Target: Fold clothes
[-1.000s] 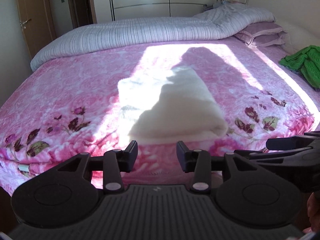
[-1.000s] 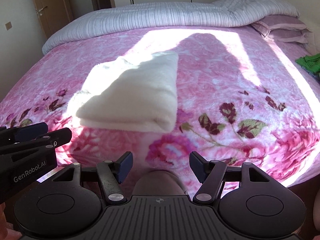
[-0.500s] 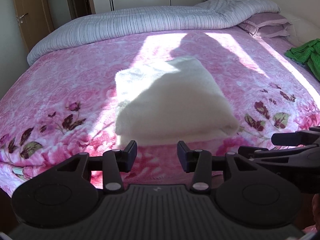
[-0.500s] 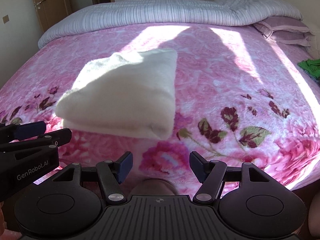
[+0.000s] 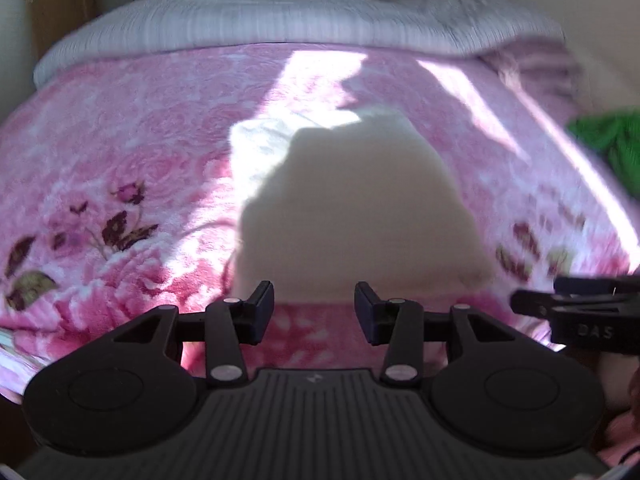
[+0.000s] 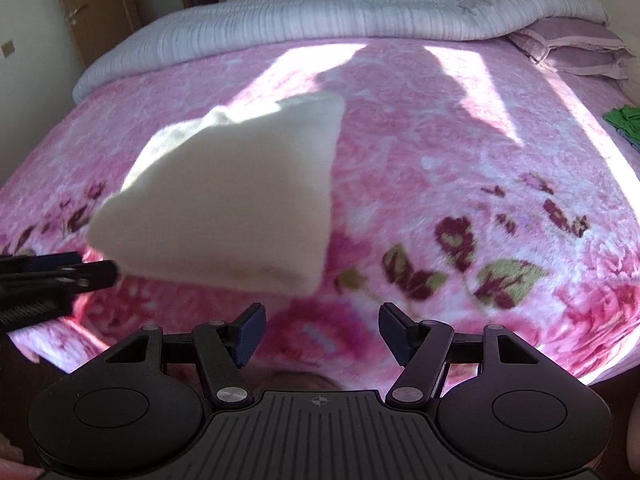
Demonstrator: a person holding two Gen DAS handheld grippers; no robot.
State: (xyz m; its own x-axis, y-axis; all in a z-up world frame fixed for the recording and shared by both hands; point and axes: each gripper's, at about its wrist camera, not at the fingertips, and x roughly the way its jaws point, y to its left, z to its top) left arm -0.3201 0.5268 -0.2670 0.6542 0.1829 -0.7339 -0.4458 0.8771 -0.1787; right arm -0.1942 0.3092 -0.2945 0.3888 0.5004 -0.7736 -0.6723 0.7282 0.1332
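Observation:
A folded white fluffy garment (image 5: 352, 216) lies on the pink floral blanket (image 5: 120, 168), mostly in shadow. It also shows in the right wrist view (image 6: 232, 204). My left gripper (image 5: 315, 312) is open and empty, just short of the garment's near edge. My right gripper (image 6: 321, 334) is open and empty, in front of the garment's near right corner. The right gripper's tip shows at the right edge of the left wrist view (image 5: 576, 312). The left gripper's tip shows at the left of the right wrist view (image 6: 60, 276).
A green knitted garment (image 5: 608, 148) lies at the bed's right side, also in the right wrist view (image 6: 624, 120). A rolled striped grey duvet (image 6: 320, 20) and purple pillows (image 6: 572, 48) lie at the far end. A wooden door (image 6: 88, 8) stands at left.
Both grippers have moved forward toward the white garment, which now looks larger and nearer. Both stay open. The garment has not moved.

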